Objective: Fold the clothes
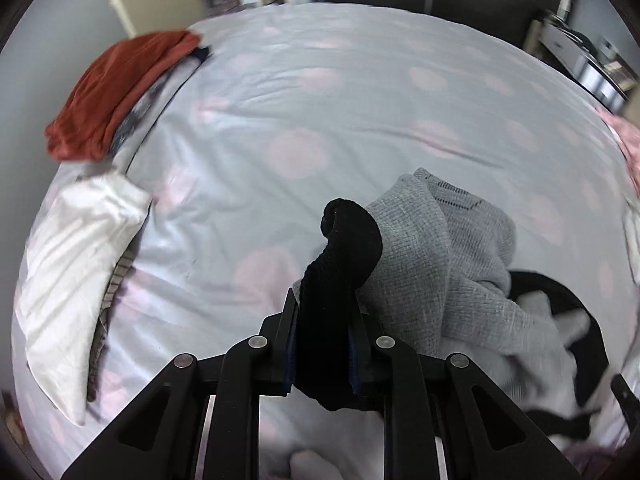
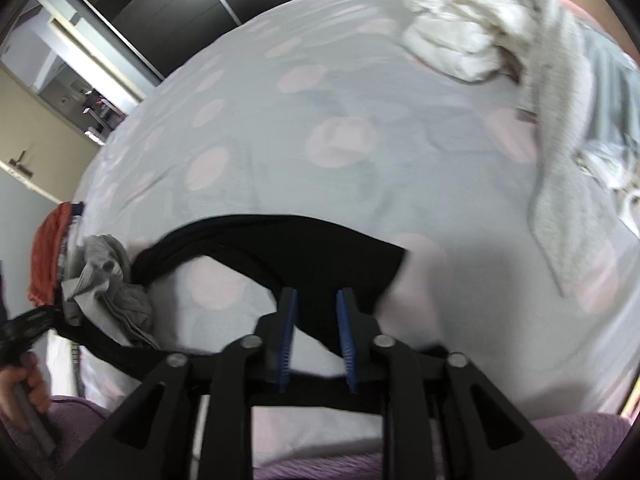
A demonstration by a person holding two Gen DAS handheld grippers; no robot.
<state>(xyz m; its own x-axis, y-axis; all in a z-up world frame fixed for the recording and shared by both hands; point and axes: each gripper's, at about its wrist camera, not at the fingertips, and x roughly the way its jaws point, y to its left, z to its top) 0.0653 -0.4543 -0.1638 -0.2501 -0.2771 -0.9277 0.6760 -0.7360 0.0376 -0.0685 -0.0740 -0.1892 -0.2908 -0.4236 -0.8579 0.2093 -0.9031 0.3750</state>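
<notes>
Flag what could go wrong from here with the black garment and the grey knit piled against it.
1. The left gripper is shut on the black garment with the grey knit draped against it; pulling may drag the knit along.
2. The right gripper has open jaws with black fabric between them, so that end may slip free and bunch on the bedsheet.

Matte black two-finger left gripper (image 1: 323, 344) shows angular linkage arms, round silver pivot screws, dark blue ribbed pads. Matching black right gripper (image 2: 316, 338) wears brighter blue ribbed pads (image 2: 287, 340), possibly rubber.
</notes>
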